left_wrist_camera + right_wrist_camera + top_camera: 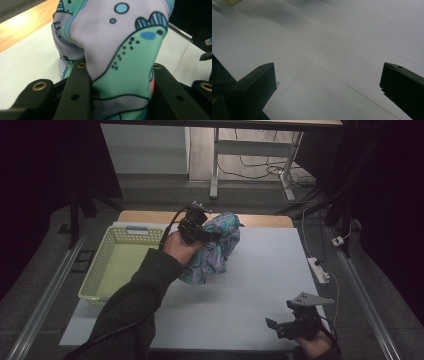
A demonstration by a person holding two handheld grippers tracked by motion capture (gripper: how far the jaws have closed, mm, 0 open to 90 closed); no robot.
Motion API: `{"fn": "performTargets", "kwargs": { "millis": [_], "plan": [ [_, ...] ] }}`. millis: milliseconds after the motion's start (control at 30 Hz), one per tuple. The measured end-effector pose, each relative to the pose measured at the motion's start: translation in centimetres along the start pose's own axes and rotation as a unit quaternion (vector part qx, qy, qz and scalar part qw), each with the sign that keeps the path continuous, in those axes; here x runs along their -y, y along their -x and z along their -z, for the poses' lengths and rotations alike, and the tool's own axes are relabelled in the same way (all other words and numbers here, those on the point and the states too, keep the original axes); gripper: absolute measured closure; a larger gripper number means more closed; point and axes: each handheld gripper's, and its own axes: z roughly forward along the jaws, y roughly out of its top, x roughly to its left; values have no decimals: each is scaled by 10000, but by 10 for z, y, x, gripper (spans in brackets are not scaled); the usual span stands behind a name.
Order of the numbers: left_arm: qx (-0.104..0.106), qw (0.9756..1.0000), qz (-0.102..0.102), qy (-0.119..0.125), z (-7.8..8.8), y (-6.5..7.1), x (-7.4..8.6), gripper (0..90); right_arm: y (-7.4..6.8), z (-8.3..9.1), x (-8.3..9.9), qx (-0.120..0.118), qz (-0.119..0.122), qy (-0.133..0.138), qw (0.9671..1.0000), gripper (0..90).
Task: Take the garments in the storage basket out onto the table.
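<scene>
A bunched patterned cloth (216, 251) in lilac, mint green and blue hangs over the white table cover (260, 270), just right of the basket. My left gripper (212, 236) is shut on it near the top. In the left gripper view the cloth (117, 50) fills the space between both black jaws, which press its sides. My right gripper (274, 326) rests low at the table's front right corner. Its jaws stand wide apart in the right gripper view (327, 82), with only the bare white cover between them.
A pale green perforated basket (102, 285) stands at the table's left side. A strip of bare wood (150, 216) runs along the table's far edge. A white power strip (318, 270) lies off the right edge. Table legs and cables stand beyond.
</scene>
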Motion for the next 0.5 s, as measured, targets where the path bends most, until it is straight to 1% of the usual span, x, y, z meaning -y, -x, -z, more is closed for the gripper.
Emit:
{"fn": "performTargets", "kwargs": {
  "millis": [133, 333, 500],
  "plan": [
    [-19, 10000, -3, -72, -13, -1, 5, 697, 0, 0, 0, 4, 4, -3, 10000, 4],
    [-147, 9997, -109, -172, -30, -4, 15, 691, -1, 0, 0, 4, 24, 7, 10000, 4],
    [-181, 9995, -38, -237, -43, -8, 24, 689, -1, 0, 0, 7, 34, 3, 10000, 5]
  ]
}}
